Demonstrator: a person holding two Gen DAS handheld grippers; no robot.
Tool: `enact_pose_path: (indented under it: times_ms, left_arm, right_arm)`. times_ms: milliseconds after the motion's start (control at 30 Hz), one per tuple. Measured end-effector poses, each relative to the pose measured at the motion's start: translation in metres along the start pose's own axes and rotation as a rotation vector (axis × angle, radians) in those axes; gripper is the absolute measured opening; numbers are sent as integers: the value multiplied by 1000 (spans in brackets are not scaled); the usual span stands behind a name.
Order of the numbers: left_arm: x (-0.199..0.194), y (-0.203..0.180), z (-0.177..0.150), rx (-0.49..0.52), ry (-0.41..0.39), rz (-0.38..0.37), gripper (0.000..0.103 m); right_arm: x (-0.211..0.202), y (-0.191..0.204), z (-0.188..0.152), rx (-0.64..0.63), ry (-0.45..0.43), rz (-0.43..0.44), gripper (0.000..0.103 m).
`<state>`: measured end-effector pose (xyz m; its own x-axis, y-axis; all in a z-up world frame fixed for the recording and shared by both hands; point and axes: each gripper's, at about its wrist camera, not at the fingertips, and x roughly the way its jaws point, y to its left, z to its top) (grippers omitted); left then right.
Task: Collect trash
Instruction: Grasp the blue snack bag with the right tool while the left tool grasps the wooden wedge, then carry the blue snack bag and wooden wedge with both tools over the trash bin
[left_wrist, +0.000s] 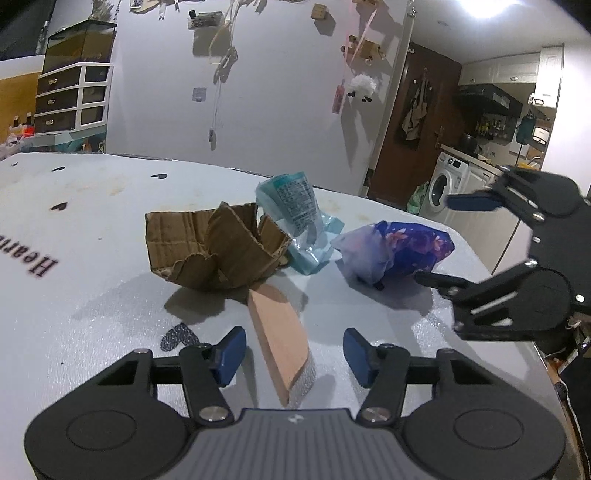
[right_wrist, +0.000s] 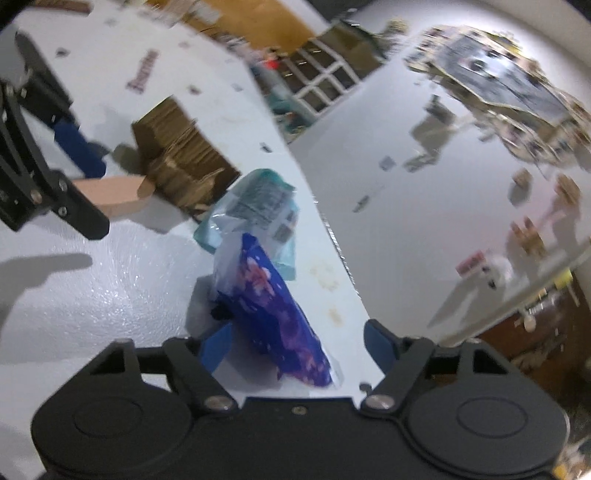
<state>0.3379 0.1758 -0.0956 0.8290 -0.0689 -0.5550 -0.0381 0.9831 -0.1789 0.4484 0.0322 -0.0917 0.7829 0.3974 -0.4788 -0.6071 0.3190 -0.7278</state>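
On the white table (left_wrist: 92, 229) lie a crumpled brown cardboard piece (left_wrist: 214, 251), a teal plastic wrapper (left_wrist: 295, 218), a purple-blue flowered wrapper (left_wrist: 399, 251) and a pink flat piece (left_wrist: 277, 332). My left gripper (left_wrist: 293, 350) is open, its fingers on either side of the pink piece's near end. My right gripper (right_wrist: 299, 343) is open around the near end of the purple wrapper (right_wrist: 273, 299); it also shows in the left wrist view (left_wrist: 450, 240) at the right. The cardboard (right_wrist: 181, 151), teal wrapper (right_wrist: 255, 210) and pink piece (right_wrist: 114, 195) lie beyond.
The table's far edge (right_wrist: 332, 229) runs close past the wrappers, with a white wall behind. A drawer cabinet (left_wrist: 70, 96) stands at the back left. A kitchen with a washing machine (left_wrist: 447, 184) lies off the table's right side.
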Motion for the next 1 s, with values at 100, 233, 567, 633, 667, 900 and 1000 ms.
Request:
enact_pose_path:
  times_ms: [100, 233, 567, 633, 667, 900, 1000]
  left_arm:
    - [0, -1, 0, 7, 2, 7, 58]
    - [2, -4, 2, 16, 11, 17, 56]
    - [13, -19, 11, 75, 50, 133, 30]
    - [12, -22, 10, 76, 52, 141, 29]
    - [11, -22, 10, 73, 53, 138, 29]
    - [-8, -34, 2, 63, 45, 102, 29]
    - [-21, -40, 0, 59, 33, 97, 28]
  right_arm:
    - [10, 3, 6, -69, 17, 49, 63]
    - [20, 6, 12, -141, 52, 75, 47]
    - [16, 26, 9, -151, 71, 64, 5]
    - [9, 24, 9, -113, 67, 73, 4]
    - [5, 23, 9, -97, 70, 79, 3]
    - [-31, 22, 6, -60, 91, 72, 2]
    - [-50, 19, 3, -13, 83, 64, 1]
